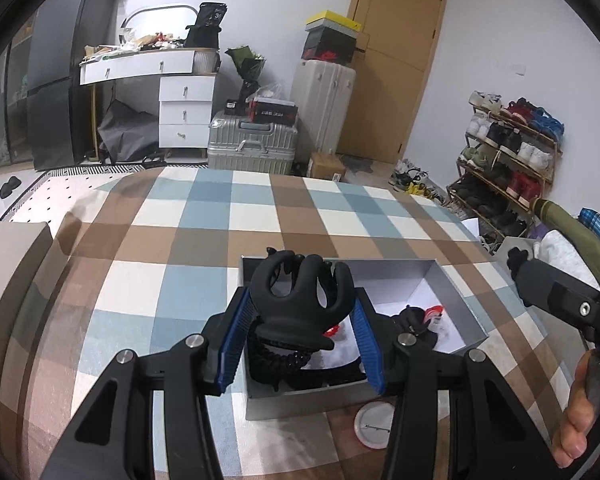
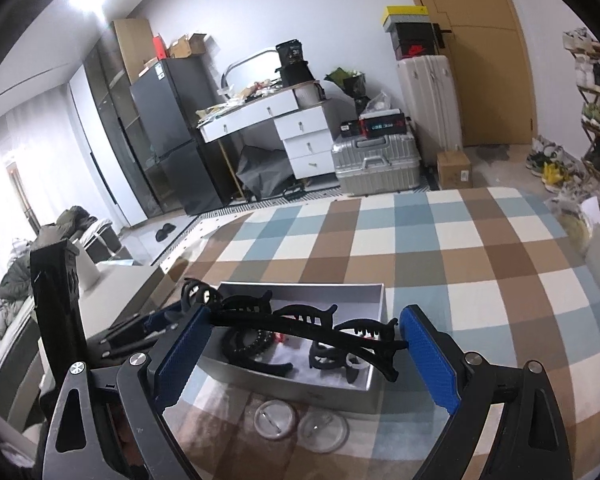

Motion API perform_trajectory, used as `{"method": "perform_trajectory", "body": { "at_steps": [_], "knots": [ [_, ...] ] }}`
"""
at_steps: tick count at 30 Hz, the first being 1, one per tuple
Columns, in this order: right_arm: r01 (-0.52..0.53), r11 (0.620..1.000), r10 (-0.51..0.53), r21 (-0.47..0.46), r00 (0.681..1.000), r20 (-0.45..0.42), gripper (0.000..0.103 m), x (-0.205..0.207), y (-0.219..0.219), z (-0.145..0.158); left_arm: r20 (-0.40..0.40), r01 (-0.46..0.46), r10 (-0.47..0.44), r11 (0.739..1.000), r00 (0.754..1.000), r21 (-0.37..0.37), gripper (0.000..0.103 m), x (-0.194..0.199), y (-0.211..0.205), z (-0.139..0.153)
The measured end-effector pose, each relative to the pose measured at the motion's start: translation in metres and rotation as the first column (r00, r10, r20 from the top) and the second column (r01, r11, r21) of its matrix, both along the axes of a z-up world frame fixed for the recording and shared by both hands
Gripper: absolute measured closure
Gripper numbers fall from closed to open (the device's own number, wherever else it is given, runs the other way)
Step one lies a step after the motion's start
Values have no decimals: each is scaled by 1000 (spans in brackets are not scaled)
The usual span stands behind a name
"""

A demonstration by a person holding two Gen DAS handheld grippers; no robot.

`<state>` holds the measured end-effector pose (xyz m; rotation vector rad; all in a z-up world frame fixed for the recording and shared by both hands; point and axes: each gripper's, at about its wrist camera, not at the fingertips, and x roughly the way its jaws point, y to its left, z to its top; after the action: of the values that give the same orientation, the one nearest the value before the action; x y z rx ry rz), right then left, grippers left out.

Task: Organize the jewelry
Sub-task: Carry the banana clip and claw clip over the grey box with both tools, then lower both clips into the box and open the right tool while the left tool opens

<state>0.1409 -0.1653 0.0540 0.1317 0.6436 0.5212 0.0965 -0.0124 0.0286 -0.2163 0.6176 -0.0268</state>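
Note:
My left gripper (image 1: 303, 296) is shut on a black claw hair clip (image 1: 300, 296), which hangs just above the near left corner of an open grey box (image 1: 452, 280). Inside the box lie a black beaded bracelet (image 1: 276, 356), other black pieces and a small red item (image 1: 434, 312). In the right wrist view my right gripper (image 2: 305, 314) is shut on a long curved black hair clip (image 2: 300, 330) that spans from pad to pad over the same box (image 2: 376, 308). Below it lie the bracelet (image 2: 248, 344) and a small claw clip (image 2: 332, 356). The left gripper (image 2: 168, 316) shows at the box's left.
The box stands on a table under a blue, brown and white checked cloth (image 2: 460, 280). Two round transparent badges (image 2: 276, 418) (image 2: 324, 428) lie in front of the box. A hand (image 1: 580, 420) holds the right gripper at the right edge. Suitcases, drawers and a shoe rack stand beyond the table.

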Motion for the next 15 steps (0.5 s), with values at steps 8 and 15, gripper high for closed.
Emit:
{"method": "perform_trajectory", "body": {
  "at_steps": [8, 15],
  "knots": [
    [-11, 1000, 12, 15, 998, -66, 7, 23, 16, -20, 8, -22, 22, 999, 1000, 27, 59, -1, -3, -1],
    [-11, 1000, 11, 3, 995, -100, 7, 35, 33, -34, 7, -26, 25, 998, 1000, 59, 59, 0, -5, -5]
  ]
}}
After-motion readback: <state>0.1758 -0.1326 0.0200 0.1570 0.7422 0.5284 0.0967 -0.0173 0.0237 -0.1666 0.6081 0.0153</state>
